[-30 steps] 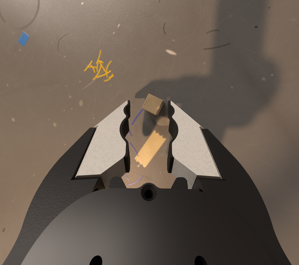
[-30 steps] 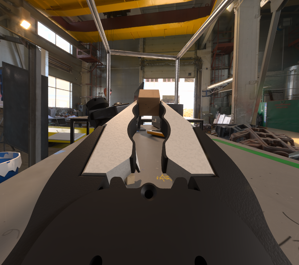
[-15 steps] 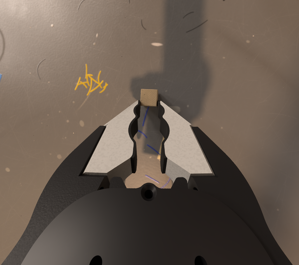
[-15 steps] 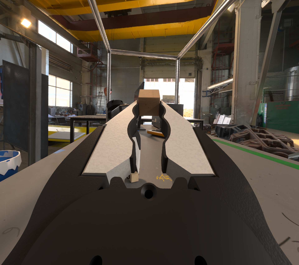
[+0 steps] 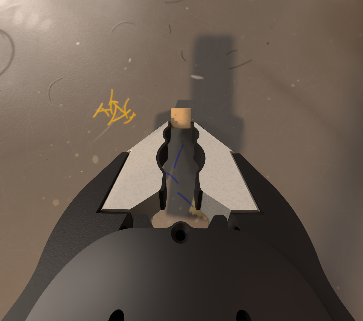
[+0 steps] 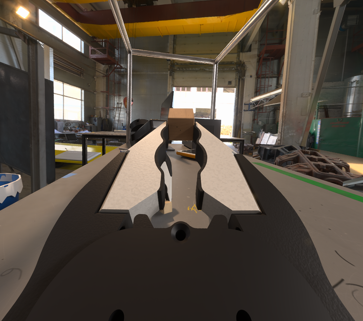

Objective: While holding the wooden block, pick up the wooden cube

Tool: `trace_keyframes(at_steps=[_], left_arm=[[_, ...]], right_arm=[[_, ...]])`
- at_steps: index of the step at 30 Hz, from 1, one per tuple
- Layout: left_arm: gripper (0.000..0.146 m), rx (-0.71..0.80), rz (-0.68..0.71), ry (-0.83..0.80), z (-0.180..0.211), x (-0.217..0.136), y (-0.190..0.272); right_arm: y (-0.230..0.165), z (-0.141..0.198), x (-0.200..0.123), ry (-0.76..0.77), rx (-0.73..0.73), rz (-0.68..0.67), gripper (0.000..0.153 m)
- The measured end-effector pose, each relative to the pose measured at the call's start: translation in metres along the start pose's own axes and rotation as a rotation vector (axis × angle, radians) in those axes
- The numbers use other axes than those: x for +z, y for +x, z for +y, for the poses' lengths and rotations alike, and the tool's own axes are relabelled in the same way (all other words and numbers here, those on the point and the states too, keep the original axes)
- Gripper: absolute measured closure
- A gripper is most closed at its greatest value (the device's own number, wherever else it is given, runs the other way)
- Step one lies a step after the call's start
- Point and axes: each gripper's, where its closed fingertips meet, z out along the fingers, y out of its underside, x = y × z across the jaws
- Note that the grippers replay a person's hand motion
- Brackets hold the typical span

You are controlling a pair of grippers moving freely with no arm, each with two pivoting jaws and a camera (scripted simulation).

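Left wrist view looked steeply down on the desk [image 5: 59, 17], a scuffed grey-brown surface with curved scratches and pale specks. The left tool [image 5: 180, 125] was clenched on the cube [image 5: 180, 118], a small pale wooden piece pinched at the very fingertips, with most of it showing beyond them. Left of the cube on the desk lay a yellow scribble [image 5: 115, 109]. Beyond the cube and to its right fell a long dark shadow [image 5: 214, 80]. Nearer the camera than the cube, between the fingers, short blue strokes [image 5: 177, 156] marked the desk. Whether the cube rested on the desk or hung clear of it could not be told from this angle.

The right wrist view looked level along the desk into a factory hall. The right tool [image 6: 180, 127] gripped the block [image 6: 180, 124], a larger tan wooden piece, between its fingertips, well above the desk. Left of the block, farther off, the dark body of the left tool [image 6: 141, 128] showed, its light finger reaching down behind the right tool's left finger to the cube [image 6: 167, 209] low in the frame. The yellow scribble [image 6: 192, 209] sat just right of that cube. Below the block lay a flat thing with an orange edge [image 6: 186, 153] on the desk. A green stripe [image 6: 314, 182] ran along the desk far right of the block.
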Motion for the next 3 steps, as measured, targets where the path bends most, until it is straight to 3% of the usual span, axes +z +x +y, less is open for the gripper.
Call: trace_keyframes(at_steps=[3], left_arm=[[0.127, -0.028, 0.023, 0.047, -0.0072, -0.0065, -0.0047]], right_arm=[[0.0004, 0.0001, -0.0003, -0.001, -0.003, 0.005, 0.129]])
